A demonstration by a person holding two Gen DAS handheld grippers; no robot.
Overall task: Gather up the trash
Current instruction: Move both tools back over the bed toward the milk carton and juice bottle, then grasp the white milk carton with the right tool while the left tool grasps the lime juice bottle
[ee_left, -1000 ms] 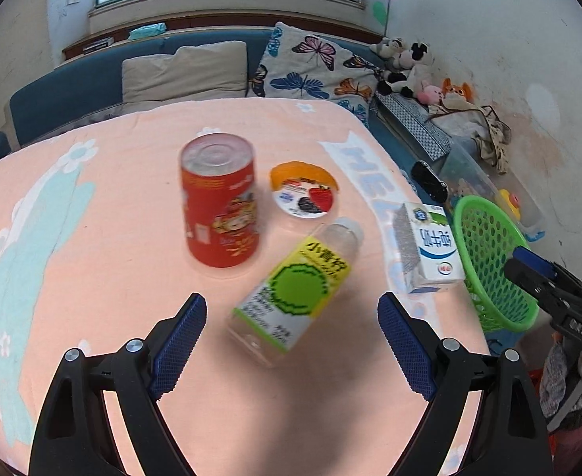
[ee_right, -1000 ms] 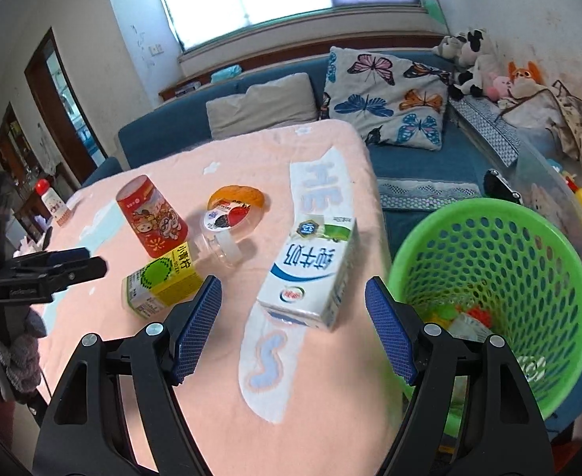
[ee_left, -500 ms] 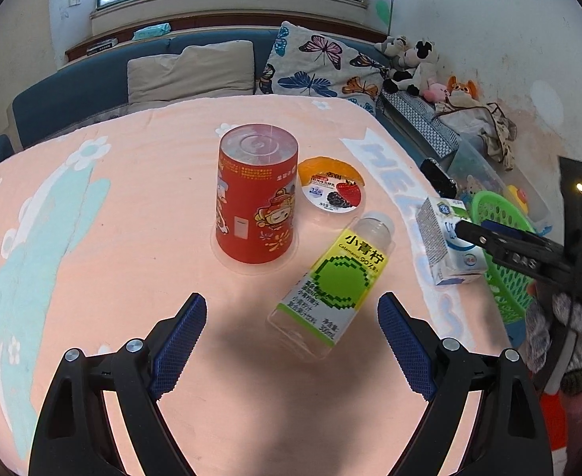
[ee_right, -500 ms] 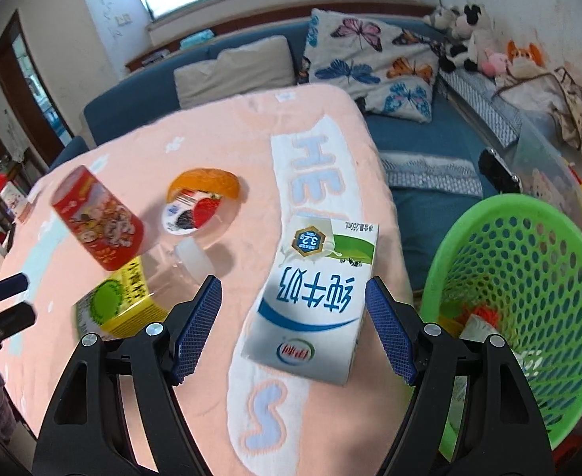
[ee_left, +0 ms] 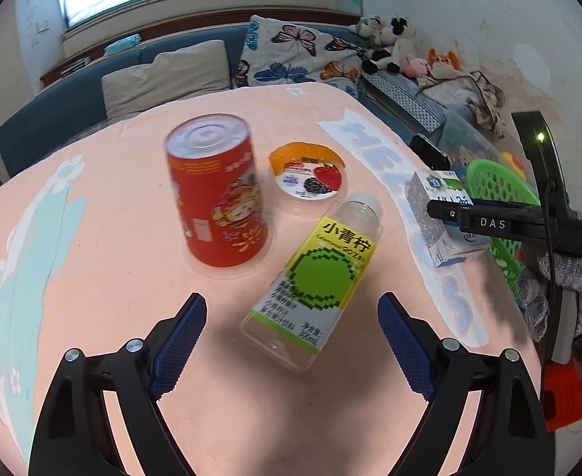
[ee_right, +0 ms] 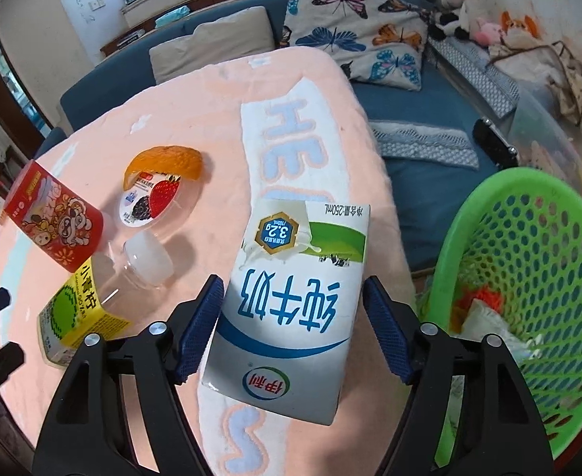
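Having dropped over the milk carton [ee_right: 291, 301], the right gripper [ee_right: 293, 327] is closing, pads not yet touching; squeeze its sides squarely.

Bottle [ee_left: 315, 281] label: 小青柠; milk carton [ee_right: 291, 297]: 纯牛奶, 3.2g, 250mL; right hand-held gripper [ee_left: 449, 213]: DAS

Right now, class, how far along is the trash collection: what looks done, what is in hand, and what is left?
Done: the green basket already holds some scraps. In hand: the right hand-held gripper is closing around the milk carton, pads not yet pressing; the left hand-held gripper hovers open over the lime bottle. Left: the red can, yogurt lid and orange peel on the table.
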